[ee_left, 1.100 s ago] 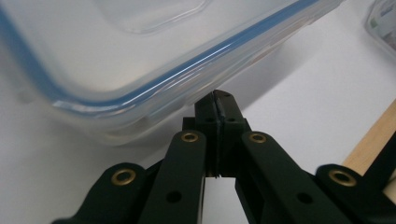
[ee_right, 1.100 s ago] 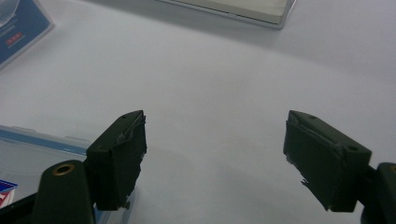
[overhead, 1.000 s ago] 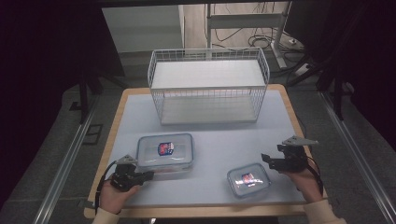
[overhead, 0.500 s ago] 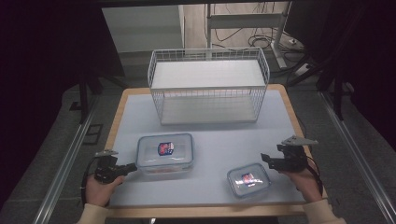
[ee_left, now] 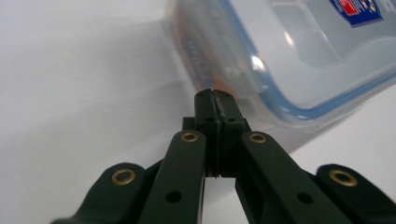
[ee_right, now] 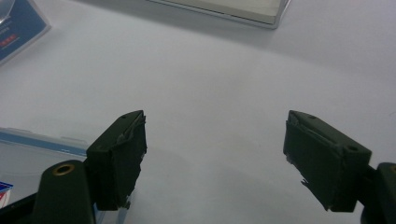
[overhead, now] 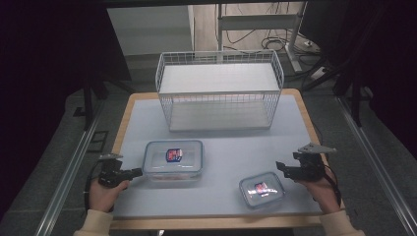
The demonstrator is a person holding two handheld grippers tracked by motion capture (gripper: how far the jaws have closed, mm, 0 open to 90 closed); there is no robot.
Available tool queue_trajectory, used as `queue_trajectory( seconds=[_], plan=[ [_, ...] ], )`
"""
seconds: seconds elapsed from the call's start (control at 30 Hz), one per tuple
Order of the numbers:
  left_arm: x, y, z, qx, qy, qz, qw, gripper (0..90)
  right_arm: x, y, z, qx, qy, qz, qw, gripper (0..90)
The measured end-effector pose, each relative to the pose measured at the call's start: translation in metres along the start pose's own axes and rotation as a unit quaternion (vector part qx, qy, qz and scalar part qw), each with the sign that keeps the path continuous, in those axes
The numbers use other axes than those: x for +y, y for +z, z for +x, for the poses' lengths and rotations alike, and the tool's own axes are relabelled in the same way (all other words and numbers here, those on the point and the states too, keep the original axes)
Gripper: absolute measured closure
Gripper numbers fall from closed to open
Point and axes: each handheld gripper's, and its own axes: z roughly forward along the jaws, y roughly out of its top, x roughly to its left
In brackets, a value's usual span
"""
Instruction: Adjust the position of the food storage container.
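Shifted outward to the table's edge, left gripper (overhead: 138, 172), jaws closed and empty, points at the large container's (overhead: 173, 160) near end.

Flat lidded clear box (overhead: 173, 160), near-left.

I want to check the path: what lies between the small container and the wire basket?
In the high view, bare table alone separates the small container from the wire basket.
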Motion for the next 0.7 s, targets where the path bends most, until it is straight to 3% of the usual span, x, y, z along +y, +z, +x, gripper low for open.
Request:
queue_trajectory(
  seconds=[0.03,0.17,0.27,0.3,0.5,0.7],
  plan=[
    [0.001,-0.002,0.004,0.003,-0.009,-0.01,0.9999,89.8,0.0,0.0,-0.001,-0.001,0.001,0.0,1.0,21.4],
    [0.005,0.0,0.005,-0.008,-0.01,-0.017,0.9998,89.8,-0.001,0.0,-0.002,-0.004,0.002,0.0,1.0,21.4],
    [0.01,0.006,0.001,-0.016,-0.004,-0.014,0.9998,89.9,-0.001,0.0,-0.001,-0.003,0.001,0.001,1.0,21.4],
    [0.013,0.009,-0.001,-0.005,0.001,-0.007,1.0,89.9,-0.001,0.001,0.0,-0.003,0.001,0.001,1.0,21.4],
    [0.016,0.018,-0.004,-0.016,-0.002,-0.004,0.9999,89.9,-0.001,0.001,-0.001,-0.004,0.001,0.002,1.0,21.4],
    [0.025,0.028,-0.017,-0.017,0.003,-0.004,0.9998,89.9,-0.001,0.001,0.0,-0.004,0.001,0.002,1.0,21.5]
  ],
)
